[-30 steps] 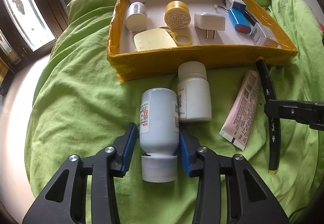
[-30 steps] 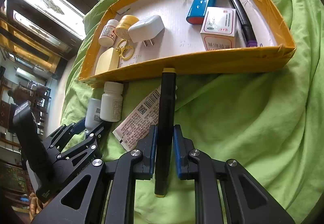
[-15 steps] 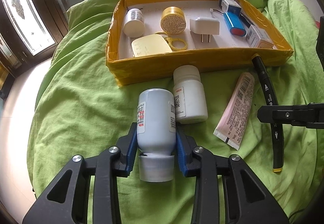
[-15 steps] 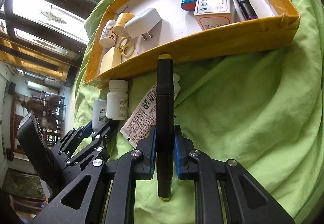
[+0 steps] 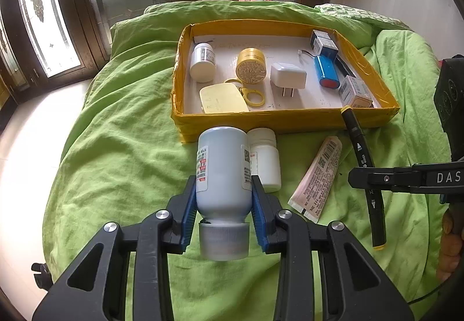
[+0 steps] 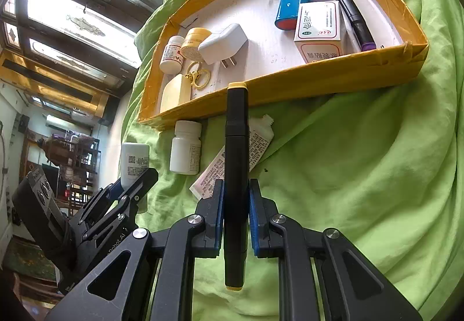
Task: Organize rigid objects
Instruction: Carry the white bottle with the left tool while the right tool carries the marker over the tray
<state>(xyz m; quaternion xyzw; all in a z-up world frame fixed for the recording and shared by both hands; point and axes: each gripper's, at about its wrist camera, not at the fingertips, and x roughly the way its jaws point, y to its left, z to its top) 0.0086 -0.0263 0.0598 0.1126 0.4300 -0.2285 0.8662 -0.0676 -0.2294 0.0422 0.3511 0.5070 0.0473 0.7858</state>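
**Operator:** Both loads have come up off the green bedsheet (image 5: 116, 147) since a second ago, when the bottle and marker lay flat on it. What is the current status?

**Manual:** Your left gripper (image 5: 223, 219) is clamped on the large white plastic bottle with the ribbed grey cap (image 5: 223, 176), cap end toward you, body pointing at the near wall of the yellow cardboard tray (image 5: 261, 121). Your right gripper (image 6: 235, 222) is clamped on the black marker with yellow end caps (image 6: 236, 164), gripped below its middle, tip level with the tray's near wall.

**Operator:** What could go wrong from here?

**Manual:** Three likely faults. First, the pads hold the bottle on its tapering shoulder; a round, smooth body may slide forward if you tilt it down. Second, the small white pill bottle (image 5: 265, 158) lies just beside the held bottle, near the tray's near wall; a low path could knock it. Third, the marker is long, so its far tip may catch the tray wall if you advance without more height.

**Operator:** And the landing zone?

**Manual:** The tray's left side is crowded with the white wall charger (image 5: 288, 78) and round yellow tin (image 5: 251, 66). Pick bare floor. The pink ointment tube (image 5: 316, 179) lies on the sheet beneath the marker.
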